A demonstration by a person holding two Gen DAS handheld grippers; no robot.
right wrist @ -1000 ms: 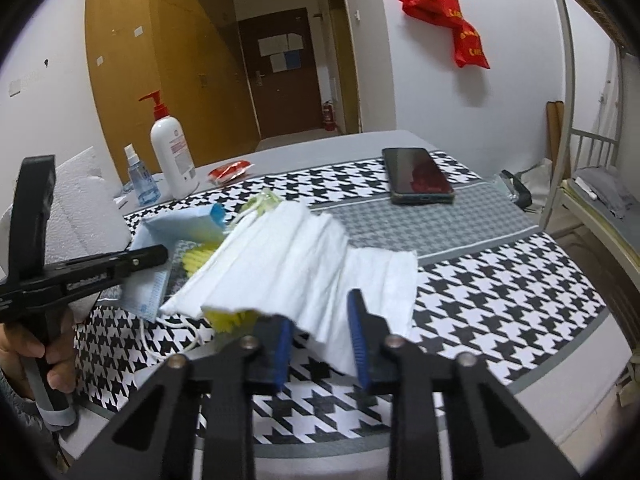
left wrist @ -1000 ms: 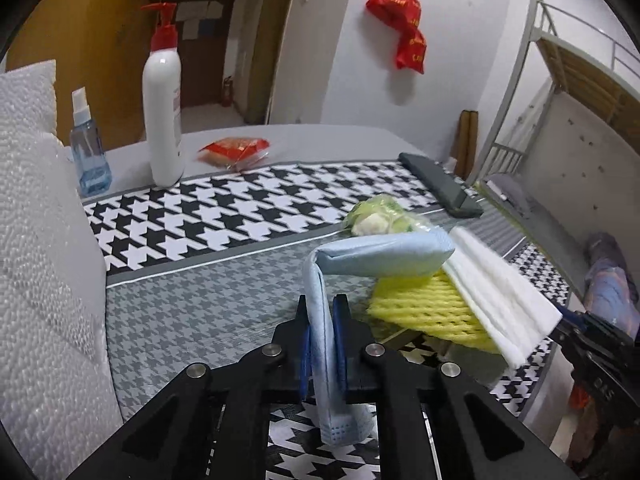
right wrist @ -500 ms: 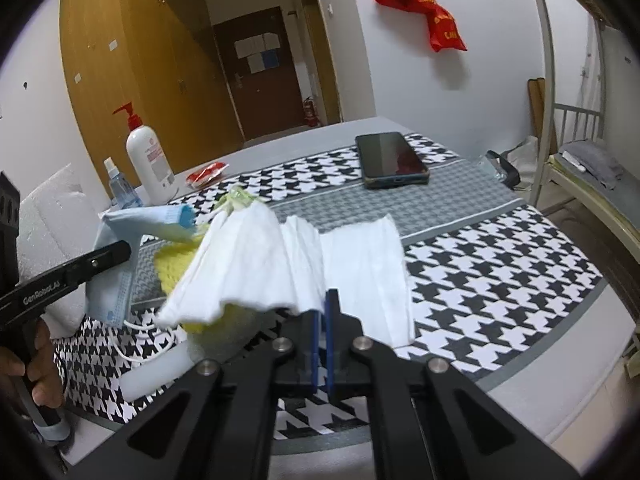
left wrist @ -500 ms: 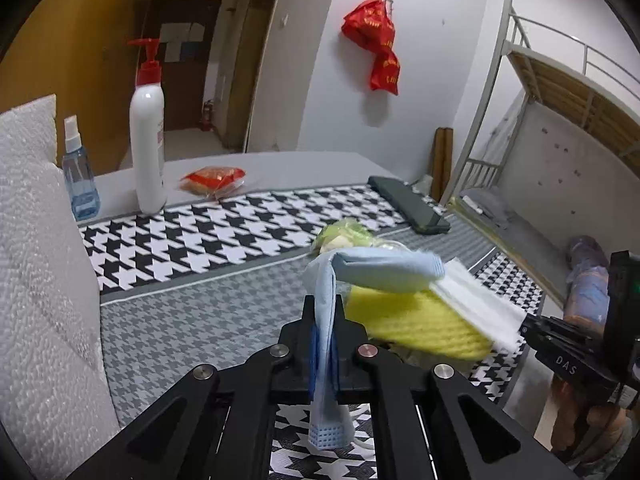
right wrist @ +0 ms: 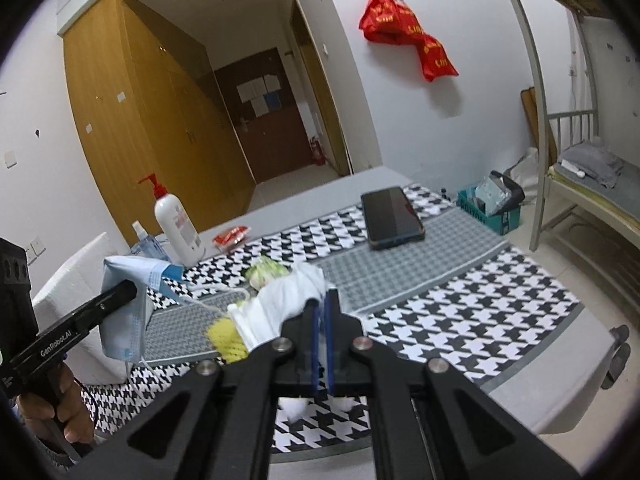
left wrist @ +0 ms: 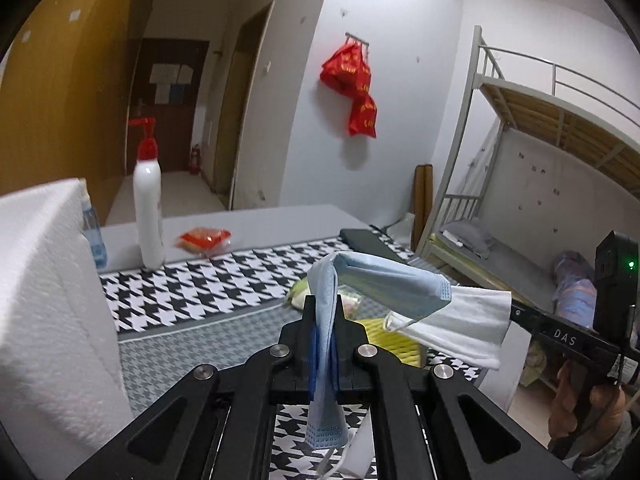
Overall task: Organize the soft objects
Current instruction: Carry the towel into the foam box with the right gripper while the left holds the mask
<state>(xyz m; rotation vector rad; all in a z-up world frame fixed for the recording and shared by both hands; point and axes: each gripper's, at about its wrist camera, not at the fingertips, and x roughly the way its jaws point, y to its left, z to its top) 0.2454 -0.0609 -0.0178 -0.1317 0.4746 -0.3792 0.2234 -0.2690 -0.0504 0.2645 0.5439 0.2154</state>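
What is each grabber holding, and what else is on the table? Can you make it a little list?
left gripper: fingers shut on the blue face mask, lifted off the table
right gripper: fingers shut on the white cloth, lifted too
under them: yellow foam net and a green-white packet on the houndstooth mat
far side: black phone, white pump bottle, blue spray bottle, red packet
left edge: white foam block

My left gripper (left wrist: 324, 344), matt black plastic with shiny metal screws, pinches a thin blue pleated mask (left wrist: 384, 284) of soft fabric. At left stands a rough, grainy white foam block (left wrist: 44, 300). A glossy phone (right wrist: 391, 217) lies on the woven houndstooth cloth (right wrist: 500, 312).
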